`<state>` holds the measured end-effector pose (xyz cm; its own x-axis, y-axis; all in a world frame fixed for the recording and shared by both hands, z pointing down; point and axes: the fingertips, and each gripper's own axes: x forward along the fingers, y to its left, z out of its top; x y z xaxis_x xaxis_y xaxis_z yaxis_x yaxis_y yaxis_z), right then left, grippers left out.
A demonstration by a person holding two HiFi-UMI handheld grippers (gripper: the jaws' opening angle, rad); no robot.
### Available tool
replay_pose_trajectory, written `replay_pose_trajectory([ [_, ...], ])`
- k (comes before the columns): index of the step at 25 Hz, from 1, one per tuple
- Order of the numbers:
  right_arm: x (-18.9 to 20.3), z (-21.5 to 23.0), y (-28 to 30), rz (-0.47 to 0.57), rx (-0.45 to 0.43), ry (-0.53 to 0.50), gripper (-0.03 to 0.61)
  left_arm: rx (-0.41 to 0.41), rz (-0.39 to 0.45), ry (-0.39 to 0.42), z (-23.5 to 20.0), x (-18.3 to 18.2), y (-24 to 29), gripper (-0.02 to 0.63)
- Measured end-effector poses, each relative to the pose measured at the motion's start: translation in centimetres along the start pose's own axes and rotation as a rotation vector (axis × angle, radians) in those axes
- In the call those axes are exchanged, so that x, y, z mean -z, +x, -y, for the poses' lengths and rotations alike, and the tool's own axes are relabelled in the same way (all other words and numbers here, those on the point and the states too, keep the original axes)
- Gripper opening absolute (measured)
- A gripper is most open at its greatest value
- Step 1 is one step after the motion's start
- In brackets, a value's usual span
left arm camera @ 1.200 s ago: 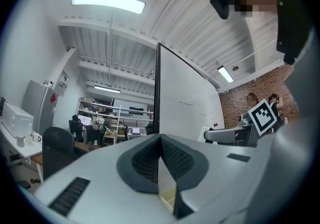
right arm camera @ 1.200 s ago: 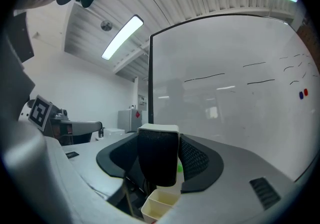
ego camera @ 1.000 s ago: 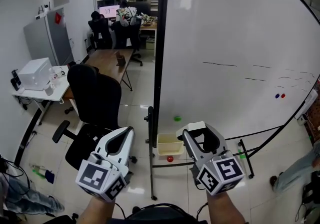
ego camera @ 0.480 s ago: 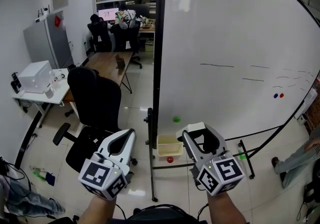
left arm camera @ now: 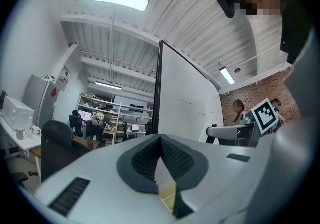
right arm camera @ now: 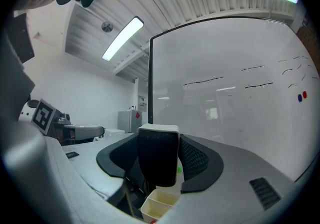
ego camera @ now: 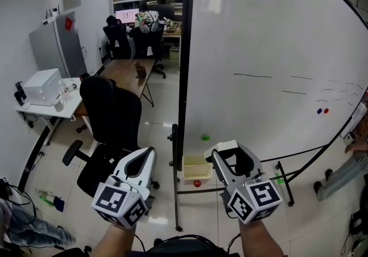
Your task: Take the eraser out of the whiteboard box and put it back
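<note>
The left gripper (ego camera: 148, 152) has its jaws pressed together on nothing. The right gripper (ego camera: 231, 153) is clamped on the eraser (right arm camera: 158, 160), out of the whiteboard box (ego camera: 195, 165), which sits beyond at the whiteboard's (ego camera: 270, 49) lower left corner.

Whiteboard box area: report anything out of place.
The black-and-white felt eraser is out of the cream plastic whiteboard box, clamped in the right tool. Nothing else looks spilled or damaged.

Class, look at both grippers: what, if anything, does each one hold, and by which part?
The right gripper holds the eraser, its fingers pressing the eraser's two opposite sides. The left gripper is shut and holds nothing.
</note>
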<state>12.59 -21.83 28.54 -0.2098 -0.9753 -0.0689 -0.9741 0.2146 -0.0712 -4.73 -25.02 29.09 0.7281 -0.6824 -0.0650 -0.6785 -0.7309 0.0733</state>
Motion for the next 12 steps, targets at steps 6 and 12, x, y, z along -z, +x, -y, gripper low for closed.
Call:
replay_pose_trajectory([
  [6,1.3,0.4,1.7,-0.031,-0.007,-0.004,0.262,-0.038,-0.027,-0.015,-1.1,1.7,0.9,0.026],
  [12,2.7,0.4,4.3,-0.054,-0.019,-0.003,0.262,-0.055,-0.056,-0.007,-2.7,3.5,2.6,0.026],
])
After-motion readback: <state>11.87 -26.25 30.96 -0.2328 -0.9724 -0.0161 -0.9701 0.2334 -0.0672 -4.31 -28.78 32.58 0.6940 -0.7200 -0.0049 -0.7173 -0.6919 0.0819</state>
